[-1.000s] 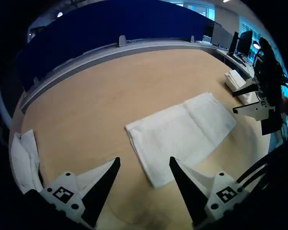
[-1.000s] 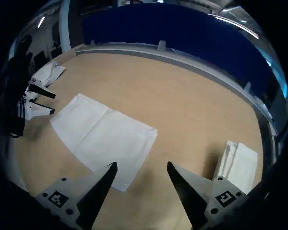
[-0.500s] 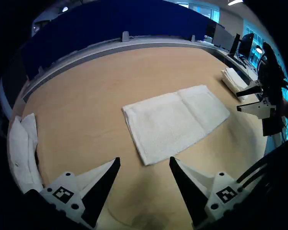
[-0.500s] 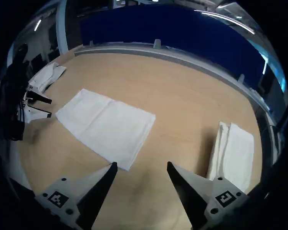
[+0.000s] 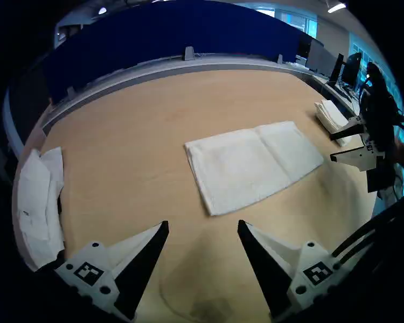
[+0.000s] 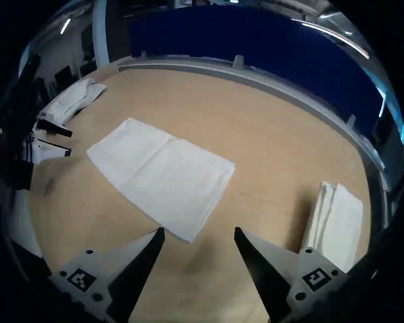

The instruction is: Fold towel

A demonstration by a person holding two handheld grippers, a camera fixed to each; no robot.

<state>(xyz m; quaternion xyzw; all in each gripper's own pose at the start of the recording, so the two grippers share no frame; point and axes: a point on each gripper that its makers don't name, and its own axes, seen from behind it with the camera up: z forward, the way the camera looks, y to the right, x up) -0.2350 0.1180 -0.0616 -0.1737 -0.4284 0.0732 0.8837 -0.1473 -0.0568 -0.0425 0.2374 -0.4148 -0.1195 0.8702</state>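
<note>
A white towel [image 5: 256, 164] lies flat on the wooden table [image 5: 137, 134], folded into a rectangle with a crease across it. My left gripper [image 5: 202, 226] hovers open above the table, short of the towel's near corner, holding nothing. In the right gripper view the same towel [image 6: 161, 175] lies ahead and slightly left. My right gripper [image 6: 198, 231] is open, its fingertips just short of the towel's near corner. Each gripper also shows across the table from the other: the right gripper [image 5: 332, 147] beyond the towel's far end, the left gripper [image 6: 70, 143] at the left, both open.
A folded white towel pile [image 5: 37, 204] lies at the table's left edge, another stack [image 5: 331, 114] at the right edge. They appear again as a pile [image 6: 72, 99] and a stack [image 6: 336, 220]. A blue partition [image 5: 164, 32] backs the table. Monitors [image 5: 350, 62] stand far right.
Both grippers have drawn back from the towel, which now sits farther ahead of the fingertips. The towel itself lies unchanged. Both stay open.
</note>
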